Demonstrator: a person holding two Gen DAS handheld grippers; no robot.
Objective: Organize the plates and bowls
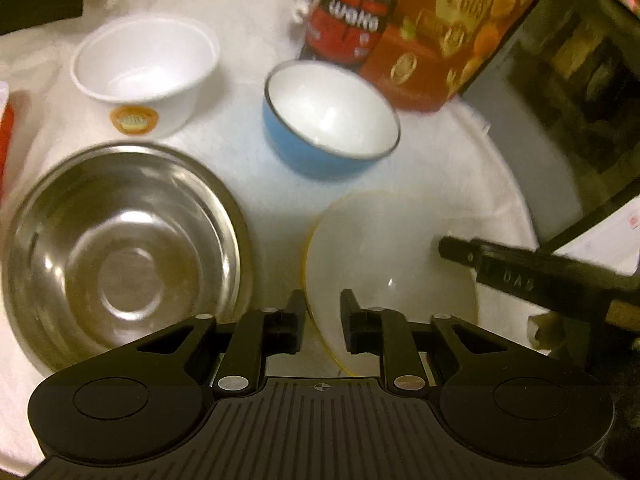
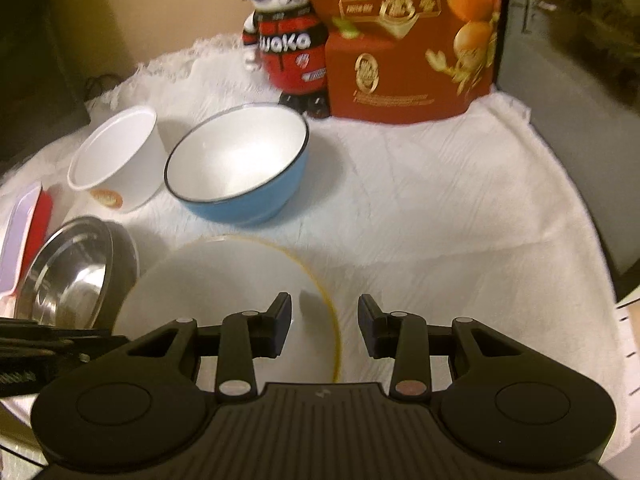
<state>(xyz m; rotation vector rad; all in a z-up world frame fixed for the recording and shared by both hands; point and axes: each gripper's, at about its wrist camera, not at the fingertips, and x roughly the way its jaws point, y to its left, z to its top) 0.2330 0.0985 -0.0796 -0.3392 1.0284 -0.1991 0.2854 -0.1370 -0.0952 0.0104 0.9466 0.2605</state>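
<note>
Left claw (image 1: 322,312) open astride plate (image 1: 384,256) left rim. Right claw (image 2: 325,318) open astride right rim. Steel bowl (image 1: 124,252) beside plate.

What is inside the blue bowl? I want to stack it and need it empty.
The blue bowl shows only a bare white inside with a light glare; nothing sits in it. Its near inner wall is hidden by the rim from the left view, but the right view shows most of it.
</note>
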